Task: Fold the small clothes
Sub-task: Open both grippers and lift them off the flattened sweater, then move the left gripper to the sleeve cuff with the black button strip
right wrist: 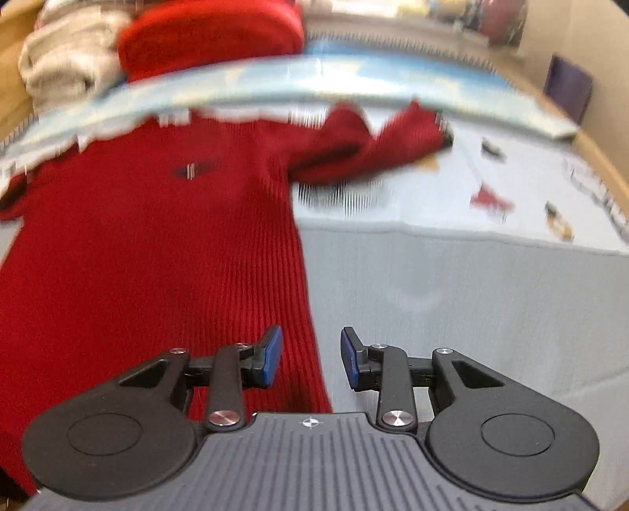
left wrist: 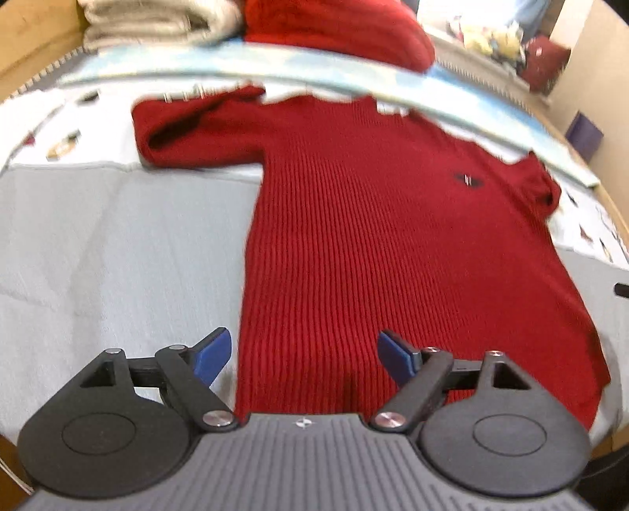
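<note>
- Red knit sweater (left wrist: pixel 365 243) lies face up and flat on the grey sheet (left wrist: pixel 98 243), hem at the near edge, collar toward the far edge by the blue band (left wrist: pixel 275 67).
- Left gripper (left wrist: pixel 304 355): jaws spread wide, empty, straddling the hem's left corner. Looks lined up for a pinch there.
- Right gripper (right wrist: pixel 310 355): jaws spread, narrower gap, empty, over the sweater's right side edge near the hem.
- Judgement: both sit at the hem corners so the bottom can be lifted evenly toward the collar.
- Sleeves are bunched outward at the far end, not tucked; that may skew the fold.
- Folded beige and red clothes (left wrist: pixel 236 19) stacked beyond the far edge, probably finished items.
- Right view is motion-blurred.
</note>
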